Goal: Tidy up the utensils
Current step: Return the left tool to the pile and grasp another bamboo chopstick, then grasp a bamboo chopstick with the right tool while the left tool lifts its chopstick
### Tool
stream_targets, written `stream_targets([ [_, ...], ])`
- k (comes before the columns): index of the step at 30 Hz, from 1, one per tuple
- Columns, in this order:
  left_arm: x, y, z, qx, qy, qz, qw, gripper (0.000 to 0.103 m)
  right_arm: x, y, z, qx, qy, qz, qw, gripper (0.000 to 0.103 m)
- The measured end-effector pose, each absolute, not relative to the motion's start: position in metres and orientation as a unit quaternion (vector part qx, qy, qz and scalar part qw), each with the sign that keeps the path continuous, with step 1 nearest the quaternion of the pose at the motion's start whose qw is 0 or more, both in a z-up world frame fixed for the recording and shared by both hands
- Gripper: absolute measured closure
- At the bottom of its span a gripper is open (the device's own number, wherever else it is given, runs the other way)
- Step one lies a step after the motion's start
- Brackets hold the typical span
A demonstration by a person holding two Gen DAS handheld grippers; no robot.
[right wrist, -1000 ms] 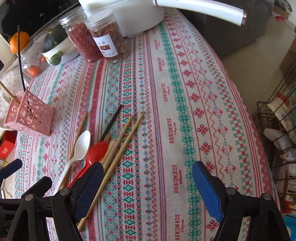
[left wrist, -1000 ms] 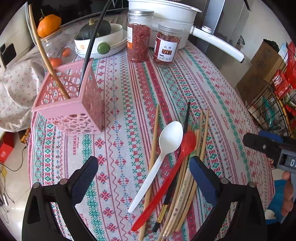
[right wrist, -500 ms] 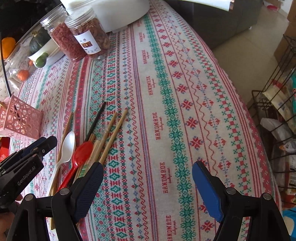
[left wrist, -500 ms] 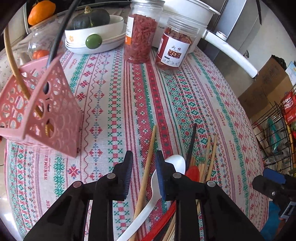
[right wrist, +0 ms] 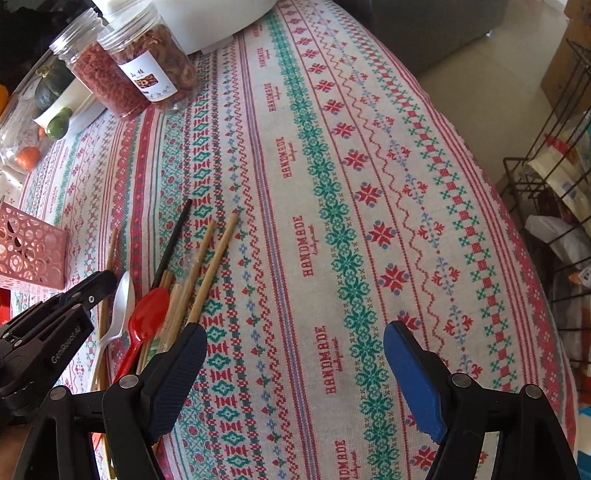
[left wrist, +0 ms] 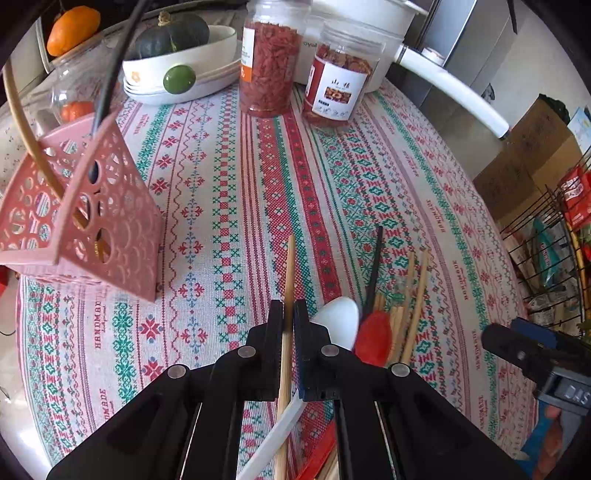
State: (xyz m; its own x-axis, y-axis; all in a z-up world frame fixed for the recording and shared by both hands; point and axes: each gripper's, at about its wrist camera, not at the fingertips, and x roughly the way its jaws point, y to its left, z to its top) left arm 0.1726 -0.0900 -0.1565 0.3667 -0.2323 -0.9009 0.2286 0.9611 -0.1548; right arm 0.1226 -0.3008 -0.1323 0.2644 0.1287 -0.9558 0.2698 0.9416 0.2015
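Where the pink perforated holder [left wrist: 92, 221] stands at the left of the left wrist view, we see two things in it: one bamboo chopstick [left wrist: 22, 122] and one black chopstick [left wrist: 110, 74], both leaning out of its top. At the upper middle stand two clear jars, the taller jar [left wrist: 267, 62] packed with red goji berries and the shorter labelled jar [left wrist: 340, 88] with dried reddish pieces. Upper left, a white bowl [left wrist: 184, 74] carries a dark green squash [left wrist: 171, 35].

Our left gripper [left wrist: 289, 325] has just been closing, and its jaws now pinch a single bamboo chopstick [left wrist: 290, 273] low in the centre, its tip running up past them over the patterned surface [left wrist: 240, 166]. Just right of the jaws lie one white spoon [left wrist: 338, 321], one red spoon [left wrist: 375, 336], one more black chopstick [left wrist: 375, 266] and a loose bundle of bamboo chopsticks [left wrist: 415, 295] that we cannot count exactly.

In the right wrist view our right gripper [right wrist: 295, 369] keeps wide jaws around nothing, the utensil pile at its left.
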Motion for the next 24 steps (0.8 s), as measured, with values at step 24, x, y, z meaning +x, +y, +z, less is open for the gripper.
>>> stream_targets([
  [24,0.111,-0.007,-0.086,-0.006,0.487,-0.166,0.857,0.098,0.159,-0.231,-0.161,0.091,0.603,-0.057,0.791,0.059],
])
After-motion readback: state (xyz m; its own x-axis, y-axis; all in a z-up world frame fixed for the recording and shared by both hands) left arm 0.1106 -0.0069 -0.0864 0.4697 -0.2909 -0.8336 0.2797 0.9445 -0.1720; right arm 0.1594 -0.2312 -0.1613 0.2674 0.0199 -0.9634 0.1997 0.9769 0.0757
